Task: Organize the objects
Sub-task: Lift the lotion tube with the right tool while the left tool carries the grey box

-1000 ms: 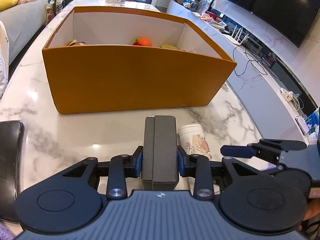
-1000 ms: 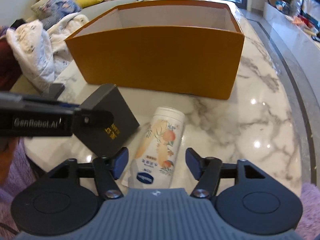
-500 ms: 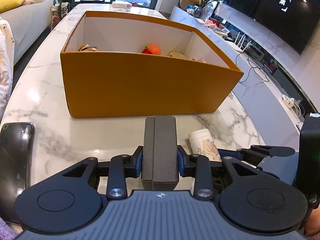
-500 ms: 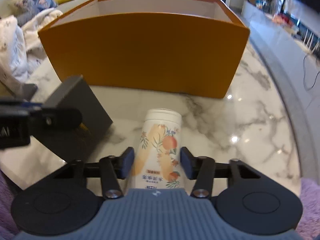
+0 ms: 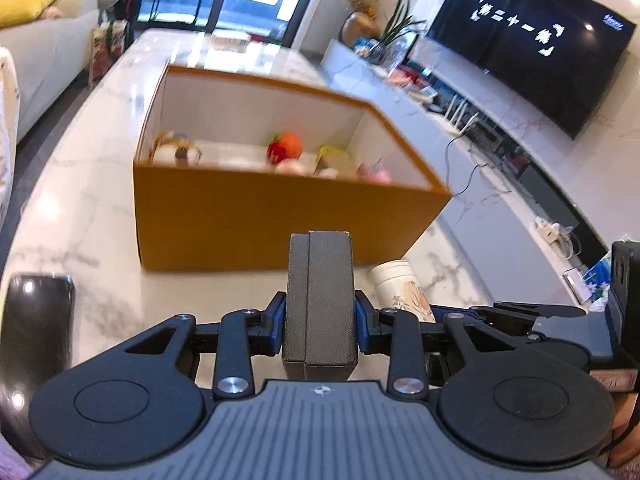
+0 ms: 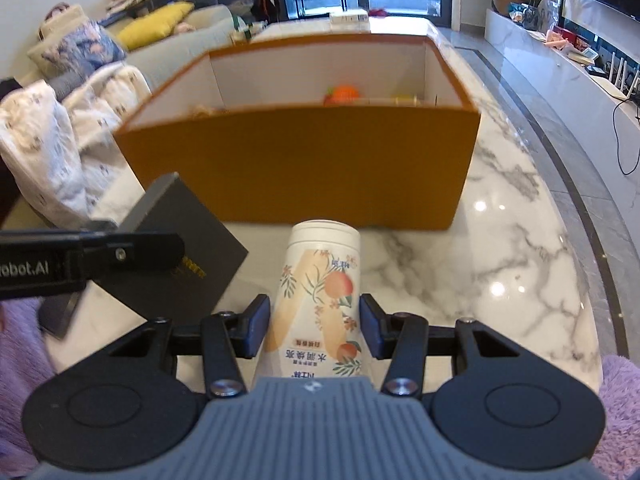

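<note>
My left gripper (image 5: 319, 330) is shut on a dark grey flat box (image 5: 319, 300), held on edge above the marble table (image 5: 92, 240). In the right wrist view the same grey box (image 6: 188, 248) shows at the left with a gold mark on its face. My right gripper (image 6: 314, 326) is shut on a white bottle with a peach print (image 6: 320, 300), lifted off the table and pointing away from me. The bottle (image 5: 400, 288) also appears just right of the grey box in the left wrist view. Ahead stands an open orange cardboard box (image 5: 280, 216) (image 6: 304, 168) holding an orange toy fruit (image 5: 285, 148) and several small items.
A black phone (image 5: 36, 336) lies at the table's left near edge. A sofa with a white blanket (image 6: 52, 152) is at the left. A TV (image 5: 528, 40) and a low white cabinet with cables run along the right. A purple sleeve (image 6: 620, 412) shows low in the right wrist view.
The right gripper closed on the peach bottle and lifted it off the table. Both grippers rose, so more of the orange box's inside shows. The left gripper kept its hold.
</note>
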Demonstrator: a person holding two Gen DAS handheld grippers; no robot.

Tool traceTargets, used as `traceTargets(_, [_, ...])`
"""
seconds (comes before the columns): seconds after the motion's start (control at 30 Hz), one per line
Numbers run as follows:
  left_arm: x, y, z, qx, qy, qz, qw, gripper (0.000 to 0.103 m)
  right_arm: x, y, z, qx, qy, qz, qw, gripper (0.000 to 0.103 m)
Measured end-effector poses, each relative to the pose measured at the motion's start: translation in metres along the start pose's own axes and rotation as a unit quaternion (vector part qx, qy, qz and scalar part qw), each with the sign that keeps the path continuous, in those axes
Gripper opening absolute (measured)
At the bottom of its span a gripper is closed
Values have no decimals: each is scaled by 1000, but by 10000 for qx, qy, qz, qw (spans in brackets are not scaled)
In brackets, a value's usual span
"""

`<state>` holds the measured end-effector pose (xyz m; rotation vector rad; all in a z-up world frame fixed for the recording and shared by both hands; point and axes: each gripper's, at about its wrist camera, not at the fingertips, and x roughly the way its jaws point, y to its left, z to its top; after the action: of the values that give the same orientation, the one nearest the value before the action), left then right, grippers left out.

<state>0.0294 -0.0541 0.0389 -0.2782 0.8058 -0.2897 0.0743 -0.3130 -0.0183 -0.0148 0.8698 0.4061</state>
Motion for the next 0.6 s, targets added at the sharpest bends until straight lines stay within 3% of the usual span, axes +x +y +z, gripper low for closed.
traceTargets(0.27, [-24,-5,49,207,-524,-224,9982,38,-37,-7,50,-232,-471,231,9984,50])
traceTargets(0.6, [20,6,120,554,-448,-135,9974,38,-27,-35,124,-473,-750,95,9960,51])
